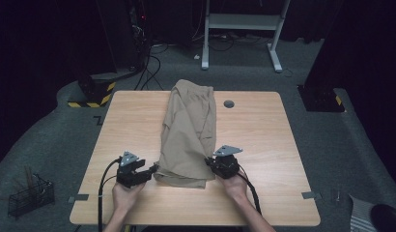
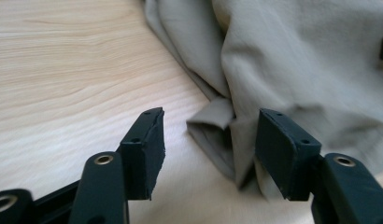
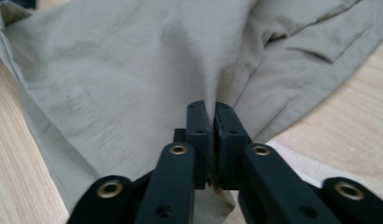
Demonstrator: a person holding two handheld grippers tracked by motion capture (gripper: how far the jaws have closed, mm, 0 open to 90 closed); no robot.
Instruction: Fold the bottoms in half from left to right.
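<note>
Khaki shorts [image 1: 191,130], folded lengthwise, lie along the middle of the wooden table [image 1: 263,145], with the waistband at the far edge. My left gripper [image 1: 152,170] sits at the near left corner of the shorts. In the left gripper view its jaws [image 2: 210,135] stand open with a folded corner of the cloth [image 2: 297,60] between them, not pinched. My right gripper [image 1: 208,162] is at the near right edge. In the right gripper view it [image 3: 213,109] is shut on a raised fold of the shorts [image 3: 110,79].
A grey round cap [image 1: 228,104] sits in the tabletop at the far right of the shorts. On the floor are a wire basket [image 1: 29,195] at the left, a yellow-black striped base [image 1: 92,94] and a white desk frame [image 1: 242,29] behind.
</note>
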